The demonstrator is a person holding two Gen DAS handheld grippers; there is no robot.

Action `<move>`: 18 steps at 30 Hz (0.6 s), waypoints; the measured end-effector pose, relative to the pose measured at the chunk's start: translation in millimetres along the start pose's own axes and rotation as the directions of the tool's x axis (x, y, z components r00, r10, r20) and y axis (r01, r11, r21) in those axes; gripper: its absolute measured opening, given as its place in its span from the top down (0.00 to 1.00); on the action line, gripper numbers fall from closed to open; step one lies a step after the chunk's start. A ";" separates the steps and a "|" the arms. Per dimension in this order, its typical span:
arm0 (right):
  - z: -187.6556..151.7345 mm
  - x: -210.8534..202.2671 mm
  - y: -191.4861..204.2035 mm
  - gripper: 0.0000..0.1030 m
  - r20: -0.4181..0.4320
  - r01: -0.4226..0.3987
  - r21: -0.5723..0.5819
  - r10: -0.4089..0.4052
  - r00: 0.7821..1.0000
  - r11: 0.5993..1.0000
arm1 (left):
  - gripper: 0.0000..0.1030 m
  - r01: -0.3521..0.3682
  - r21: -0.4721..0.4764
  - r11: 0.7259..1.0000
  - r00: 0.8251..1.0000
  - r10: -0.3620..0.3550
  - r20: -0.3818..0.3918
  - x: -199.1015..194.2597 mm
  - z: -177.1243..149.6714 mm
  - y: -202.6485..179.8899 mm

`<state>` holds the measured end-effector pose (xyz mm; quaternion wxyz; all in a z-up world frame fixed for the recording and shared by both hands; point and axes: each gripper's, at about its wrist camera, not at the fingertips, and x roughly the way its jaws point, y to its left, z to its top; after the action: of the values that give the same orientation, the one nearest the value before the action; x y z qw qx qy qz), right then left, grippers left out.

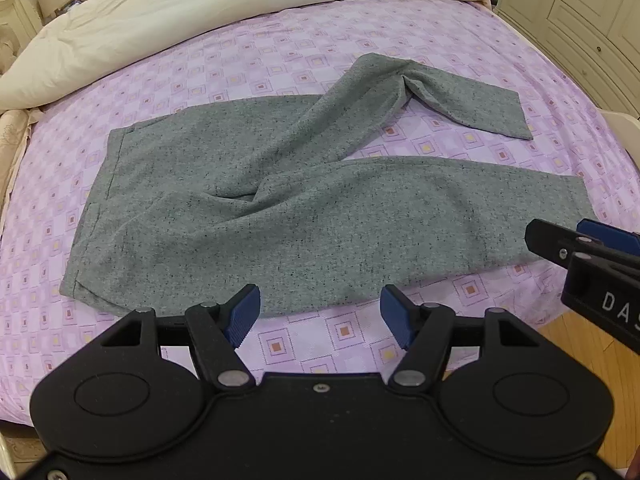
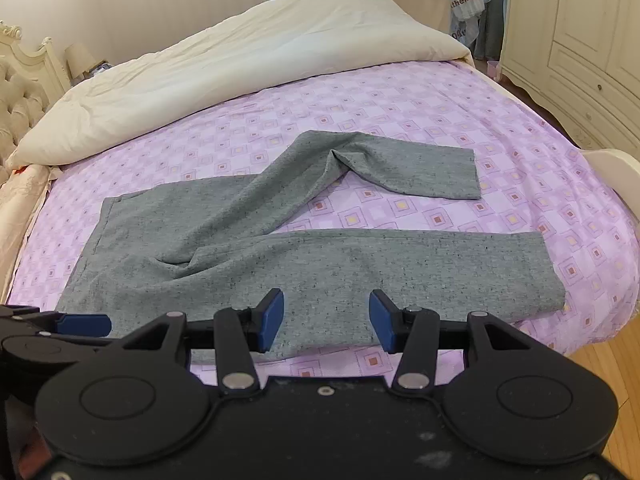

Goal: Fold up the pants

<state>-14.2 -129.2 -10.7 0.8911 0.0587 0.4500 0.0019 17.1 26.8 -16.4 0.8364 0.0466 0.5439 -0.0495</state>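
Left gripper [image 1: 320, 314] jaws wide, nothing between, hovering over near bed edge just short of pants [image 1: 304, 204]. Right gripper [image 2: 326, 326] also wide, empty, above near leg [image 2: 400, 272]. Pants lie spread on purple sheet [image 1: 440, 40], waistband [image 1: 96, 216] left, cuffs right. Far leg [image 2: 360, 164] bent, kinked near knee, angled away; likely needs straightening before legs stack. Cream duvet [image 2: 240, 52] pushed back, probably to free space. Folding not yet begun.

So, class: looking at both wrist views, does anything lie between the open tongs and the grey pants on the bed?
Nothing visible does. The left tongs and right tongs hang open over the near edge of the pants, with only bedsheet around.
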 end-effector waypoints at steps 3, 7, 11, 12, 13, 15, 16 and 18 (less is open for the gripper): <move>1.6 0.1 2.9 0.51 0.003 -0.002 -0.003 0.002 1.000 1.000 | 0.34 0.002 -0.005 1.000 1.000 -0.002 -0.001 0.5 1.0 2.8; 2.1 -1.5 7.7 0.51 0.006 -0.003 -0.004 0.003 1.000 1.000 | 0.34 0.008 -0.006 1.000 1.000 -0.008 0.003 -0.3 1.6 5.8; 1.4 -2.2 12.3 0.51 0.005 -0.001 -0.007 0.001 1.000 1.000 | 0.34 0.009 -0.006 1.000 1.000 -0.009 0.012 -1.9 1.4 8.1; 1.1 -2.7 11.9 0.51 0.005 -0.002 -0.007 0.002 1.000 1.000 | 0.34 0.009 -0.007 1.000 1.000 -0.009 0.013 -2.3 1.3 9.0; 0.7 -3.1 12.2 0.51 0.006 -0.002 -0.007 0.002 1.000 1.000 | 0.34 0.009 -0.008 1.000 1.000 -0.009 0.014 -2.7 0.9 10.0; 0.1 -3.6 12.4 0.51 0.005 -0.004 -0.007 0.004 1.000 1.000 | 0.34 0.008 -0.008 1.000 1.000 -0.008 0.014 -3.1 0.4 11.7; -0.4 -3.8 13.6 0.51 0.005 -0.004 -0.007 0.004 1.000 1.000 | 0.34 0.008 -0.009 1.000 1.000 -0.008 0.014 -3.2 0.0 12.5; -1.2 -4.0 14.6 0.51 0.004 -0.005 -0.011 0.005 1.000 1.000 | 0.34 0.008 -0.011 1.000 1.000 -0.007 0.014 -3.4 -0.5 13.6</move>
<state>-16.7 -114.9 -6.7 0.8923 0.0549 0.4481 0.0068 17.1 40.5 -13.2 0.8404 0.0394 0.5383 -0.0498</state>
